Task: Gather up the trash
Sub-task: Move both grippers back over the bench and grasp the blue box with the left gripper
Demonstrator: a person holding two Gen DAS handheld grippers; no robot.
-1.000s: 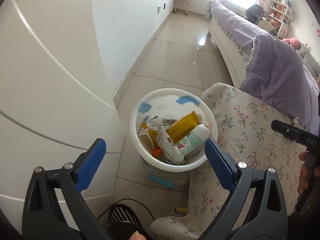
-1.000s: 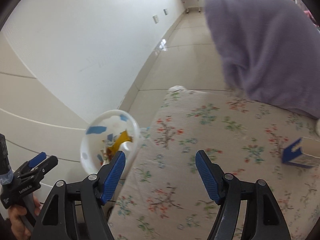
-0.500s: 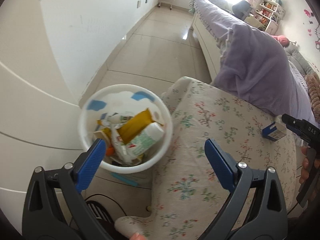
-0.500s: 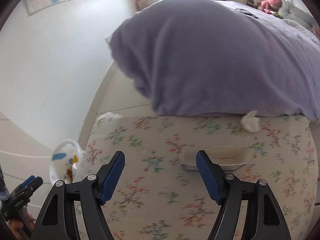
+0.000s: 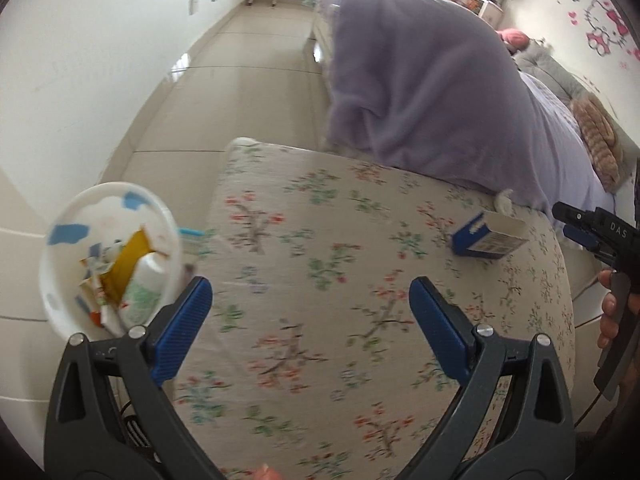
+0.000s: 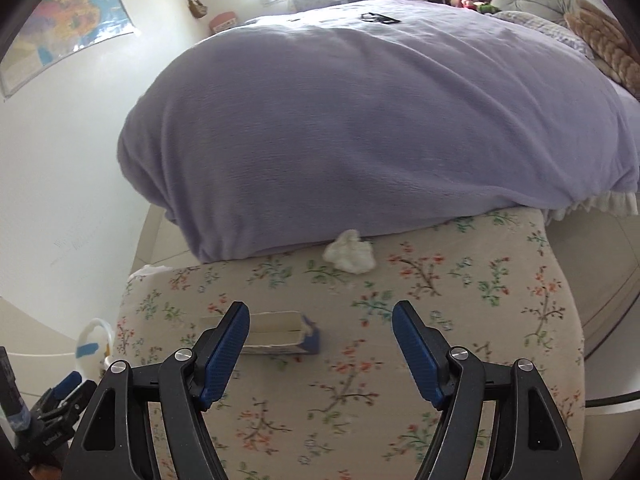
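Note:
A blue and white carton (image 6: 280, 338) lies on the floral cushion (image 6: 360, 400), just ahead of my right gripper (image 6: 320, 352), which is open and empty. It also shows in the left wrist view (image 5: 488, 236). A crumpled white tissue (image 6: 350, 256) lies further on, against the purple blanket (image 6: 380, 132). My left gripper (image 5: 310, 324) is open and empty above the cushion (image 5: 320, 280). The white trash bin (image 5: 108, 260), holding wrappers and a bottle, stands on the floor at the left.
The bed with the purple blanket (image 5: 420, 92) rises behind the cushion. A white wall (image 5: 80, 60) and tiled floor (image 5: 248, 80) lie to the left. The bin's edge shows in the right wrist view (image 6: 94, 344).
Both grippers have swung right, from the bin to the cushion. The carton and the tissue have come into the right wrist view. Both grippers stay open.

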